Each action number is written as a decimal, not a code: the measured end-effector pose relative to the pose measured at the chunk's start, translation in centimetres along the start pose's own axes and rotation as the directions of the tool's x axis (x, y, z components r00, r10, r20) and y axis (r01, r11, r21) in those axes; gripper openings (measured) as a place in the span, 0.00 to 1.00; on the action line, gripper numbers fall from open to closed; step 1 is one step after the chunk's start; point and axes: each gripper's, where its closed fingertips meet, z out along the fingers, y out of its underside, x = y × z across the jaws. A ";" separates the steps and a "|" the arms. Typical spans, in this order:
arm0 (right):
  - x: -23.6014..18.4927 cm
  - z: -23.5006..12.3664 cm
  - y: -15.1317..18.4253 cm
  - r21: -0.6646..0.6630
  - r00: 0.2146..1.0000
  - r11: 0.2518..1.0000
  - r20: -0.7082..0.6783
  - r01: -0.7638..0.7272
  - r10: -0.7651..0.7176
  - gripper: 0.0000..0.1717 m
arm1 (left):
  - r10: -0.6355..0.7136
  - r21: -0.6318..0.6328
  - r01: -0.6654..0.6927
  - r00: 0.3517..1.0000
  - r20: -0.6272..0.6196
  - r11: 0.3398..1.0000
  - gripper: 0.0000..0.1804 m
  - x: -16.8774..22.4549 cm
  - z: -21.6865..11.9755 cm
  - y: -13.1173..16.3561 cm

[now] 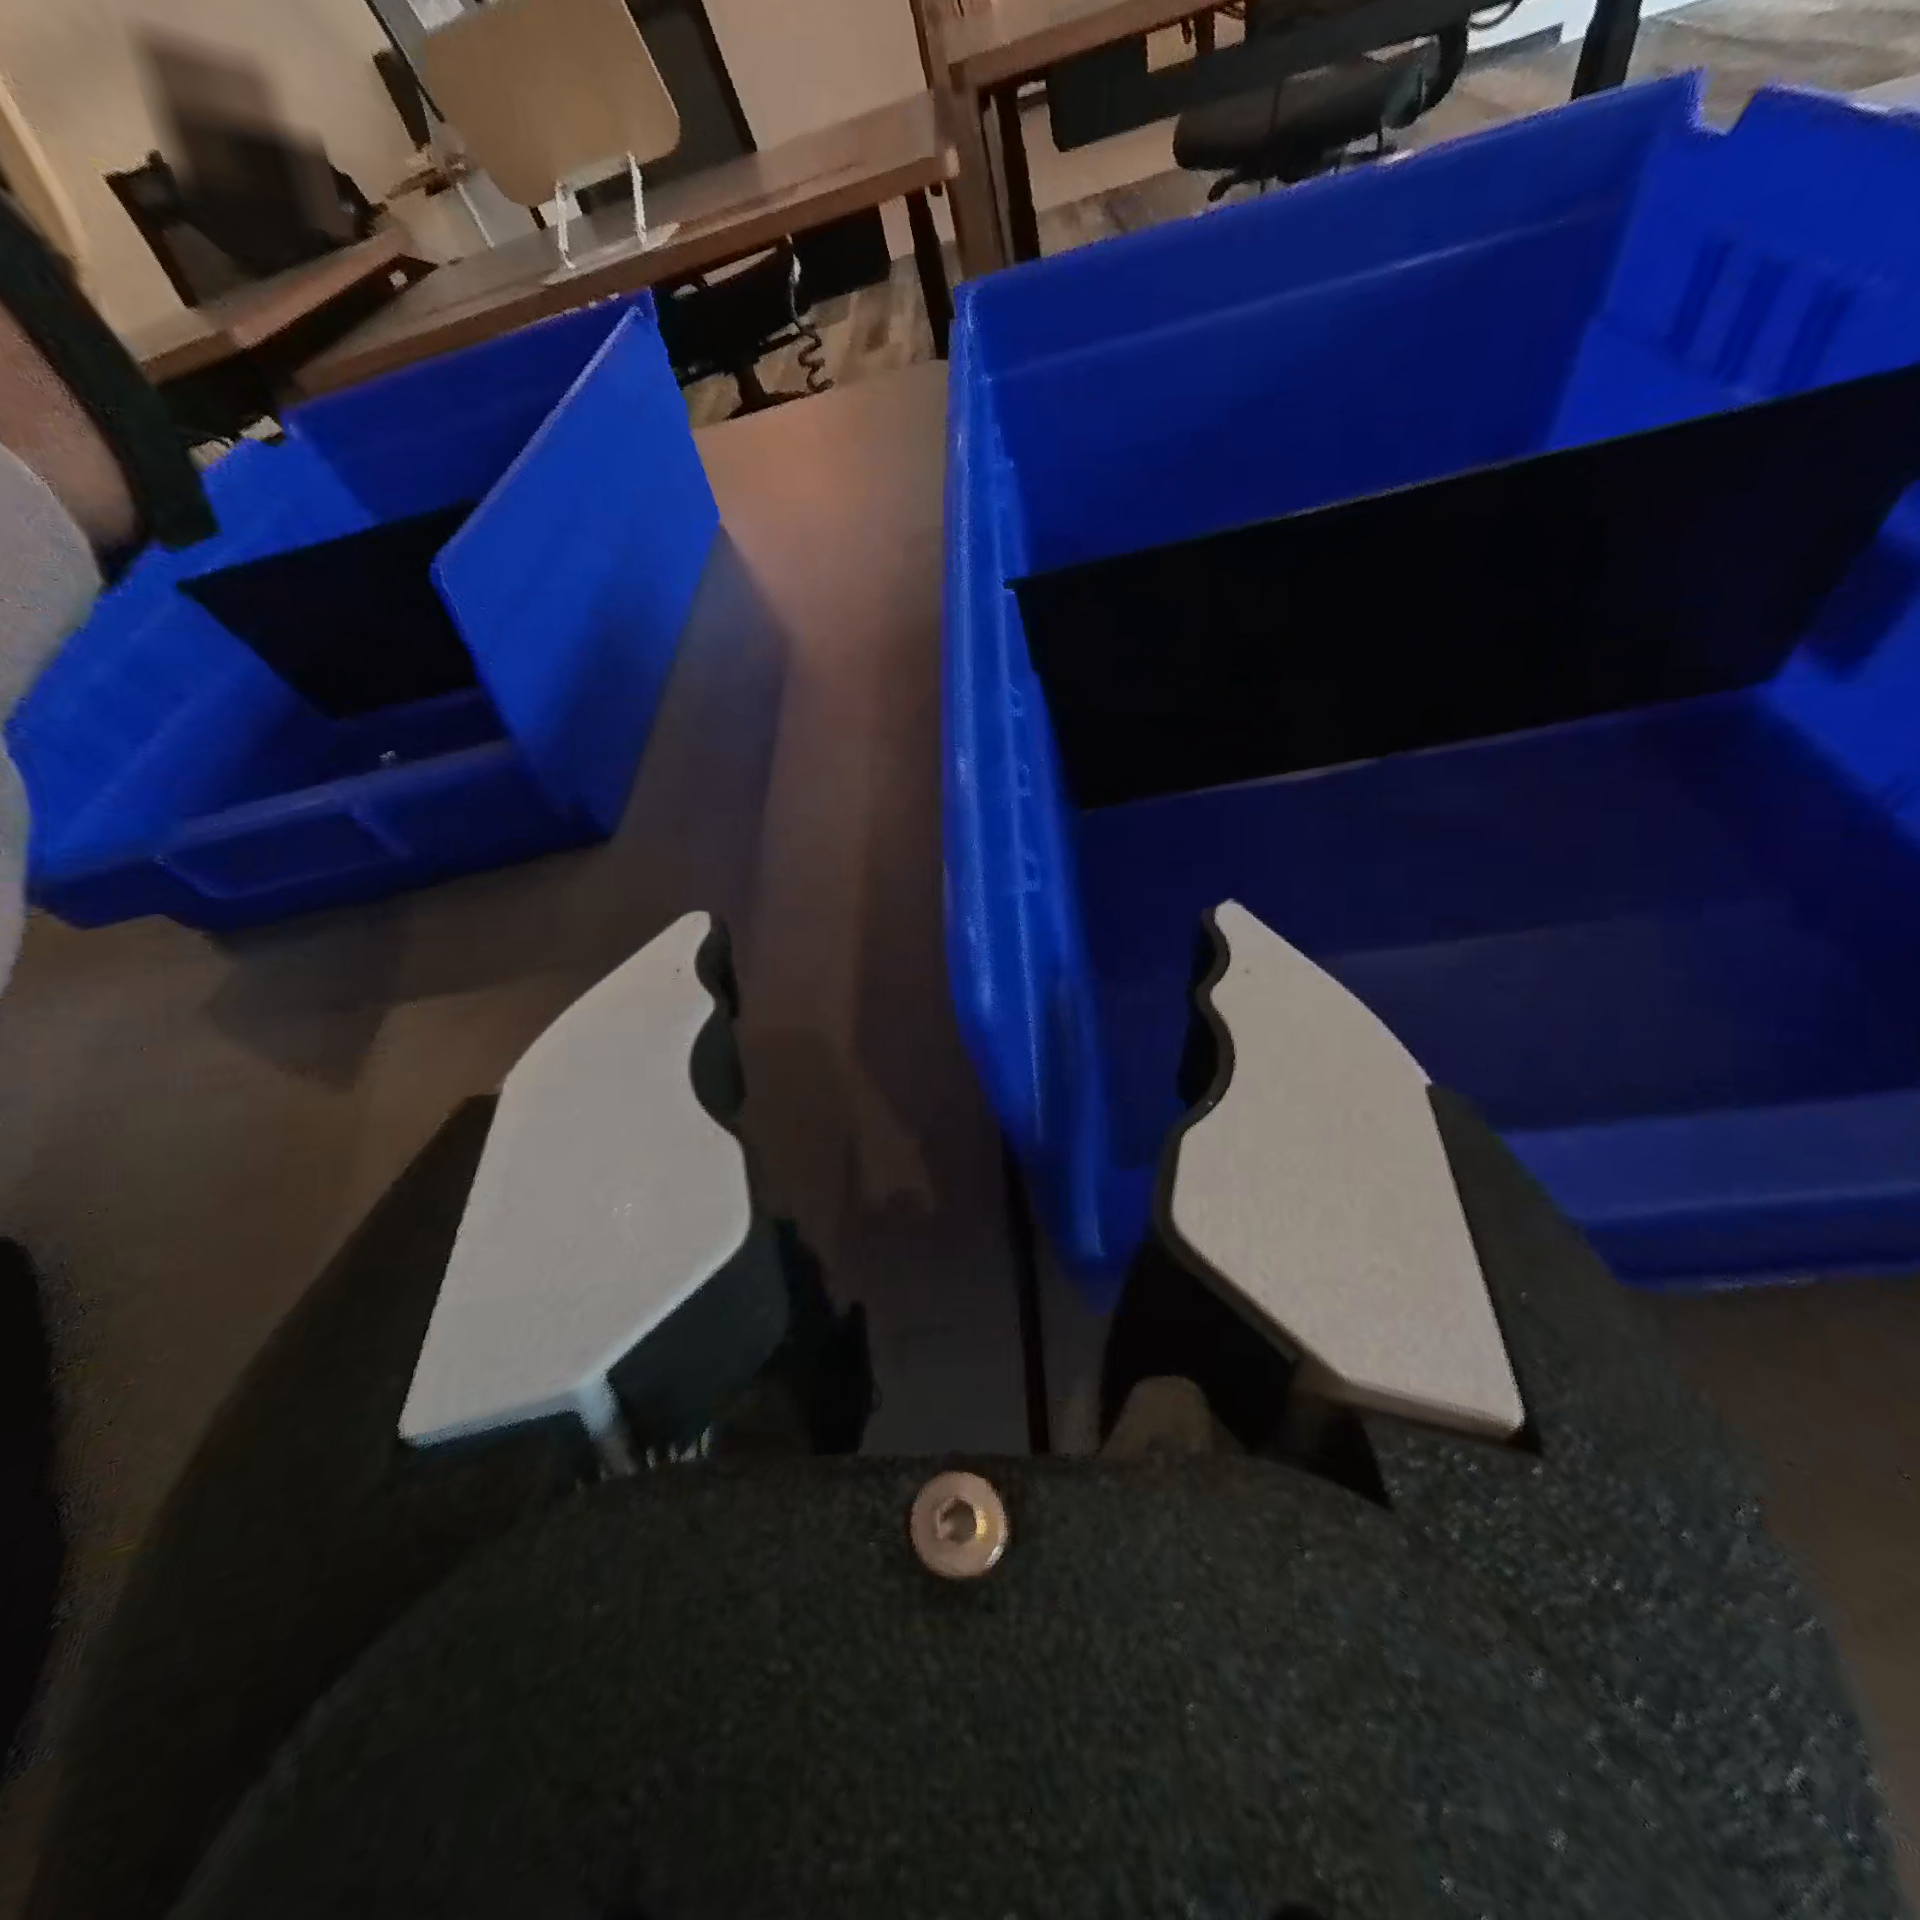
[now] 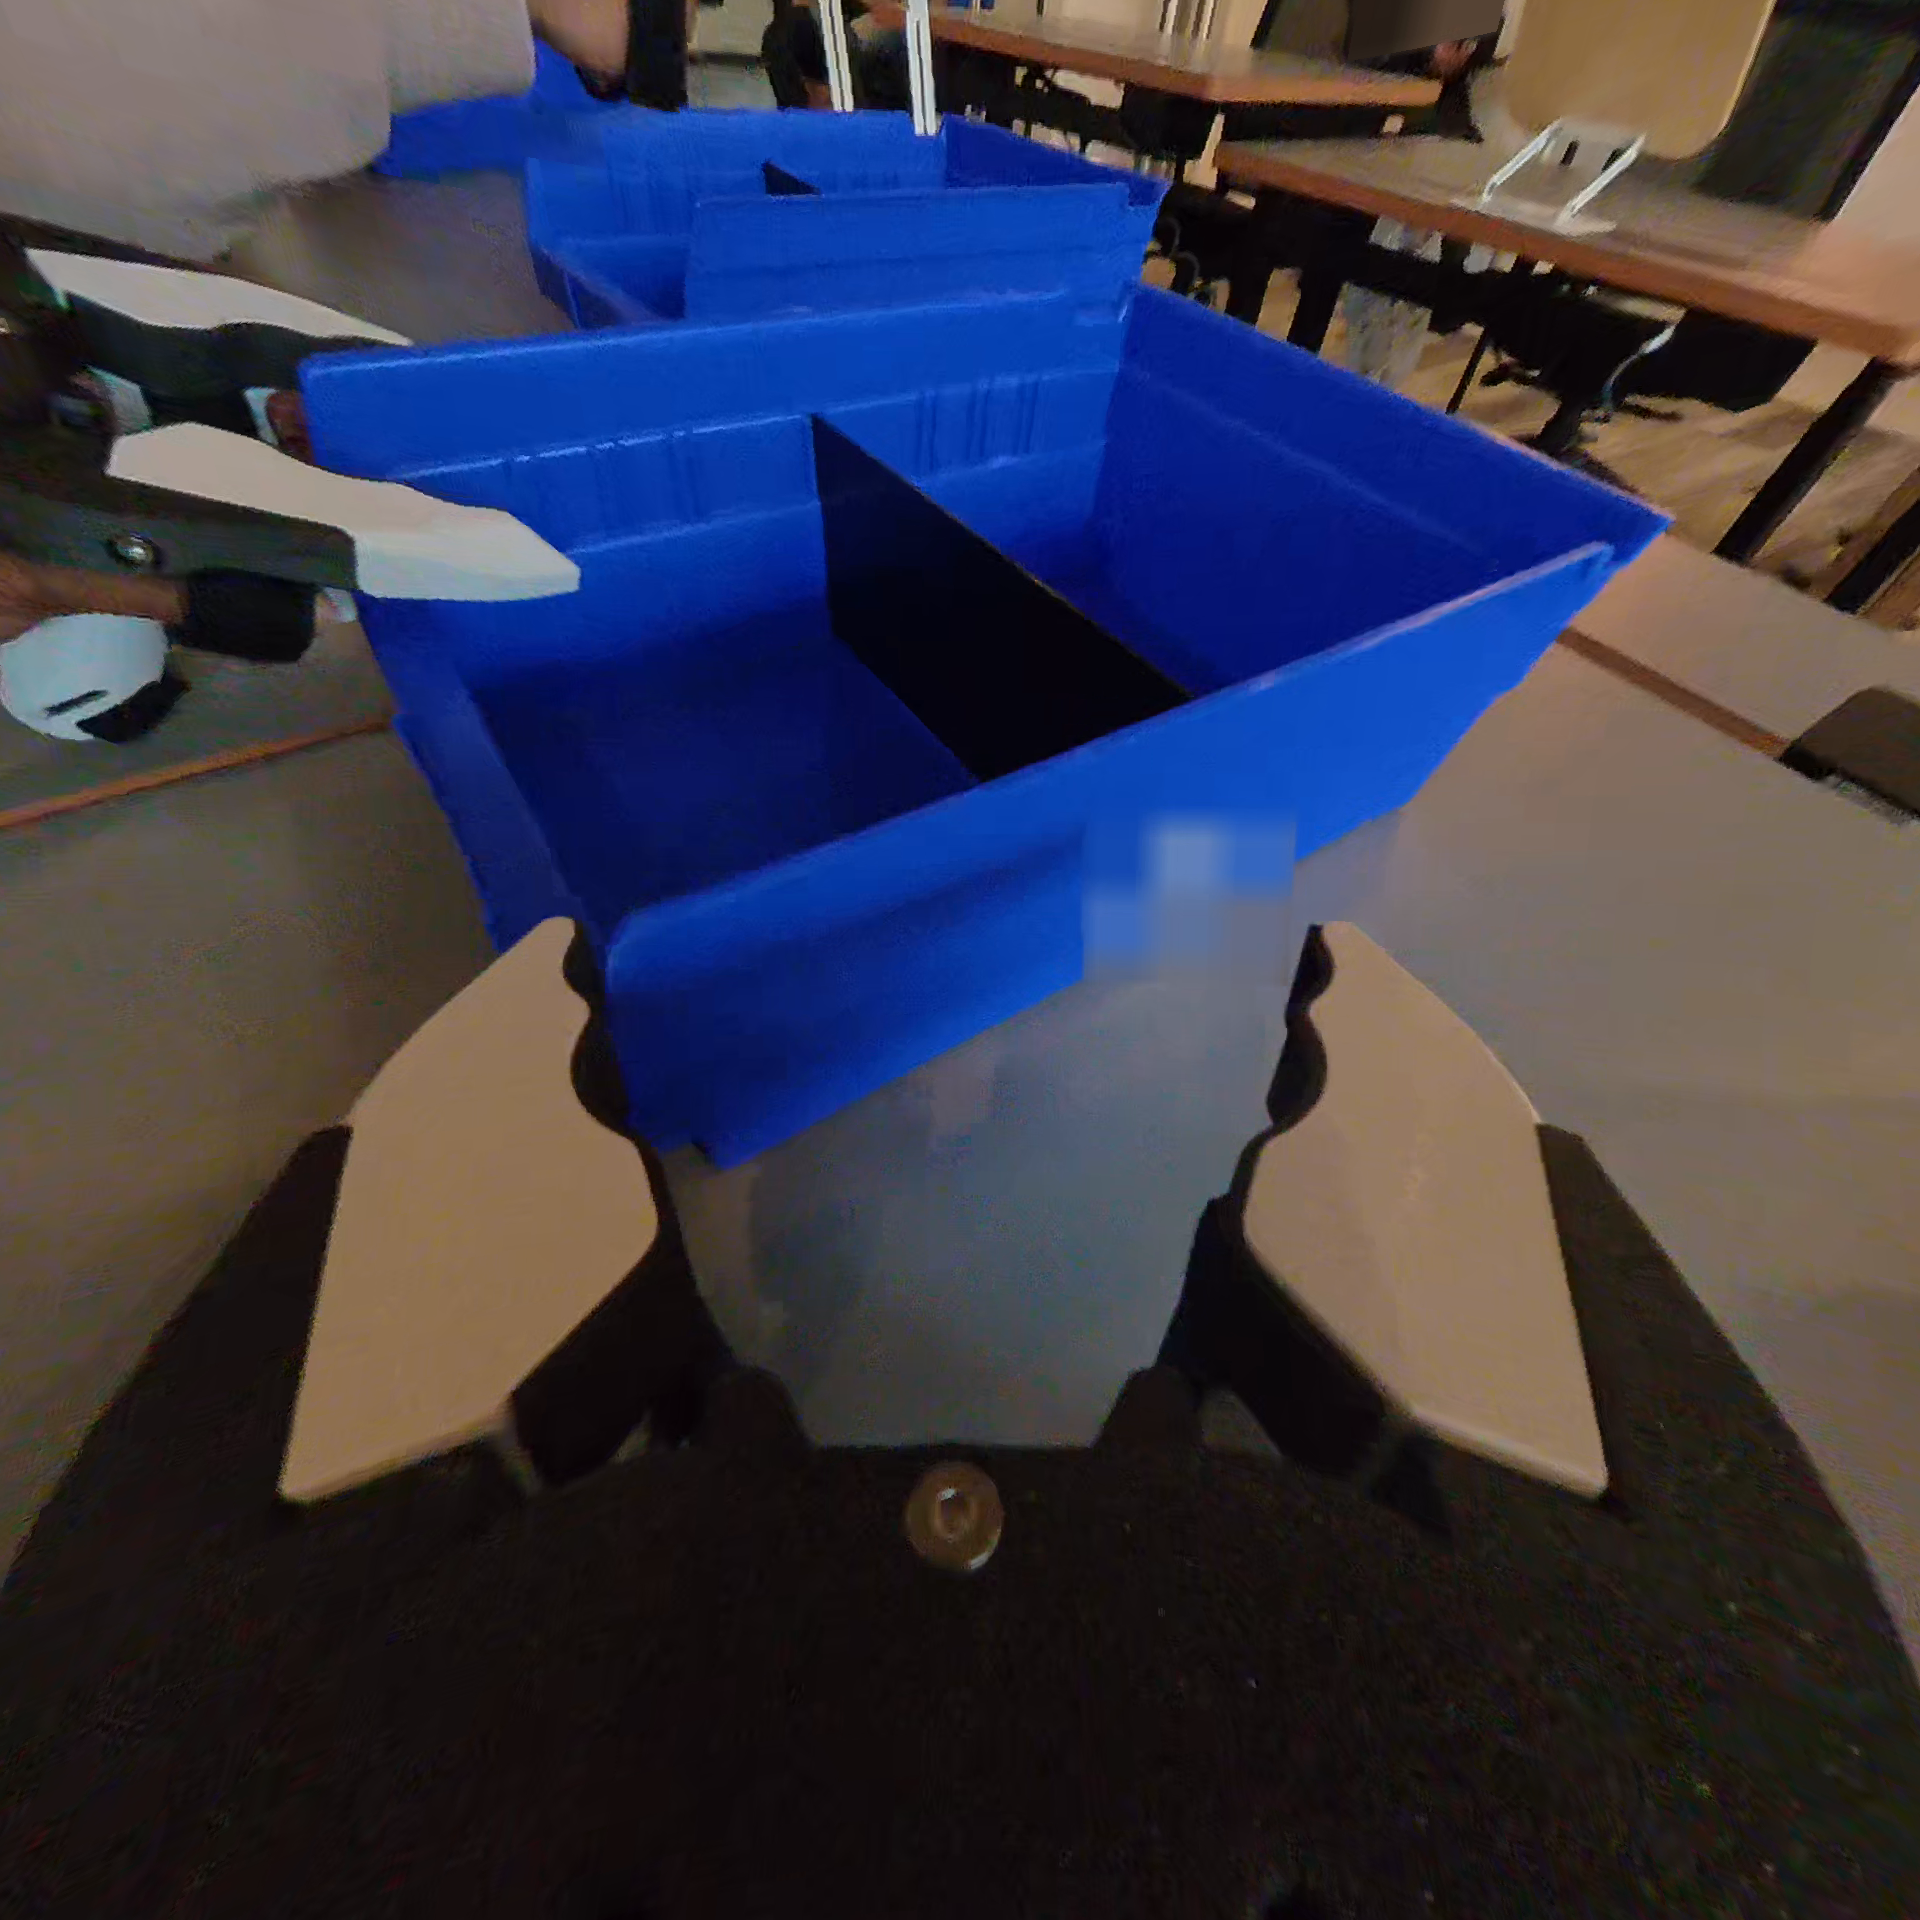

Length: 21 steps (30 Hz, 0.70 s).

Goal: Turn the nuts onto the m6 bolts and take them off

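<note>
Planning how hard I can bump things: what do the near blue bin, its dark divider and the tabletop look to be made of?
Near blue bin: looks like moulded plastic, smooth and slightly glossy, with ribbed walls and a rolled rim. Dark divider: a thin, flat black sheet, matte, probably plastic; the material is uncertain. Tabletop: smooth grey-brown surface with soft sheen, likely laminate.

We see two blue bins on a brown table (image 1: 852, 623): a near bin (image 1: 1351, 468) split by a black divider (image 1: 1403, 613), and a farther bin (image 1: 312, 748) with its own dark divider. Behind them stand wooden desks (image 1: 727, 208) and a black office chair (image 1: 1309, 114).
</note>
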 end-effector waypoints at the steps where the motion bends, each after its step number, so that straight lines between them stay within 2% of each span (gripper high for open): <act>1: -0.2 0.4 0.0 -0.017 1.000 1.000 0.012 -0.005 0.005 0.71 | -0.002 -0.013 0.002 1.000 0.002 1.000 0.46 0.1 0.2 0.1; 3: -0.7 0.6 0.1 -0.045 0.999 0.999 0.036 -0.007 0.009 0.65 | -0.004 -0.017 0.004 1.000 -0.008 1.000 0.43 0.4 0.5 0.2; 6: -1.7 0.4 0.7 -0.059 0.997 0.998 0.073 -0.004 0.008 0.54 | -0.019 0.010 0.019 1.000 -0.018 1.000 0.29 0.8 0.6 -0.1; 8: -2.4 0.6 1.2 -0.090 0.996 0.996 0.094 0.007 0.002 0.53 | -0.018 0.012 0.018 0.999 -0.032 1.000 0.18 1.4 0.6 -0.2; 12: -3.2 0.6 0.9 -0.094 0.995 0.995 0.102 0.023 -0.013 0.48 | -0.017 0.027 0.017 1.000 -0.006 0.999 0.12 1.8 0.4 -0.4; 14: -1.9 0.8 1.0 -0.111 0.997 0.991 0.048 0.070 -0.065 0.38 | -0.034 0.030 0.033 0.999 0.014 0.999 0.06 1.8 0.2 -0.4; 17: 0.3 0.6 1.3 -0.132 0.991 0.983 -0.011 0.132 -0.134 0.25 | -0.070 0.040 0.069 0.998 0.005 0.997 0.04 2.8 -0.3 -0.7; 21: 2.6 -0.1 1.6 -0.153 0.975 0.969 -0.078 0.193 -0.206 0.18 | -0.100 0.069 0.094 0.992 0.083 0.993 0.03 4.5 -0.8 -1.5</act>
